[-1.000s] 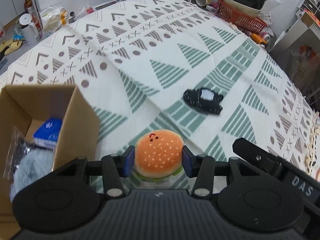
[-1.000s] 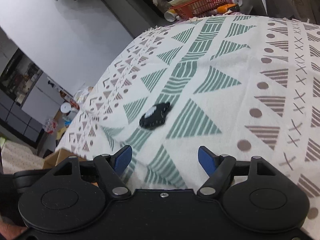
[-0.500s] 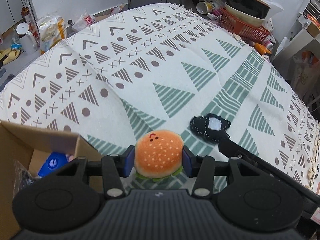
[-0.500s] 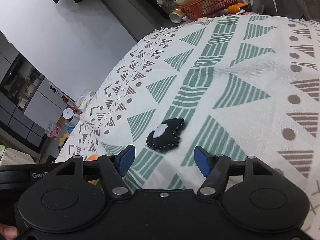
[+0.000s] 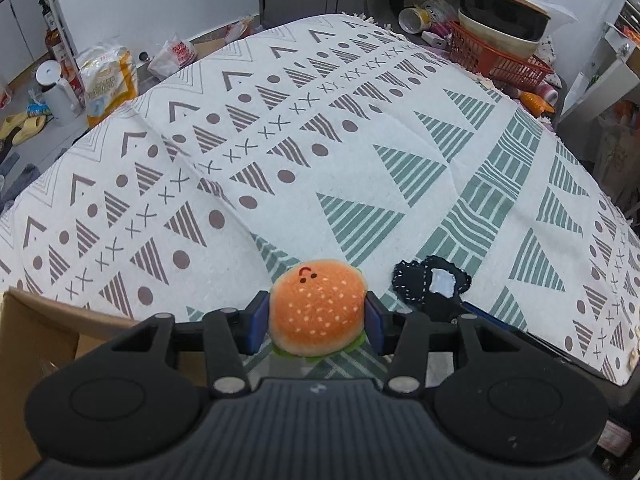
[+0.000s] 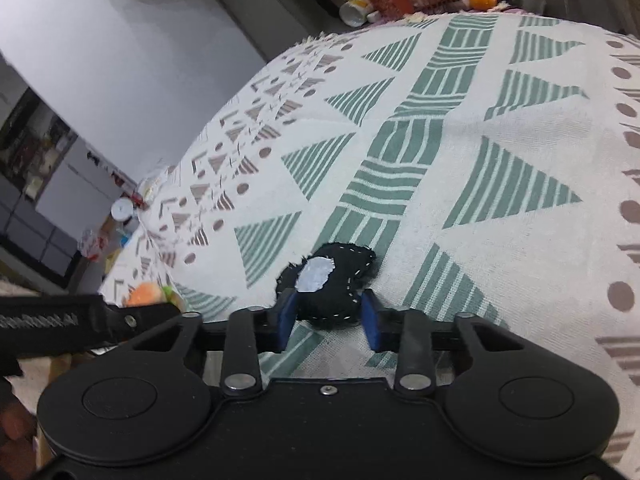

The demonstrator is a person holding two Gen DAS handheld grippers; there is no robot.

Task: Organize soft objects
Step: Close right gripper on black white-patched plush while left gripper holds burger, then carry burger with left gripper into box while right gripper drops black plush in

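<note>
On the patterned cloth (image 5: 328, 168) that covers the tabletop, a black felt piece (image 6: 330, 286) with a white patch and white stitching lies on a green striped band. The right hand-held gripper (image 6: 328, 318) is spread wide around it, one blue pad (image 6: 287, 316) on each side of its near edge, and whether they touch it cannot be told. The left hand-held gripper (image 5: 317, 322) is clamped on a plush hamburger (image 5: 317, 312), orange bun with pale seeds and a green fringe below, held above the cloth just left of the felt piece. A cardboard box (image 5: 38, 332) stands at the near left edge, below the left hand-held gripper. At the far right corner sits a red basket (image 5: 496, 62) carrying stacked bowls.
</note>
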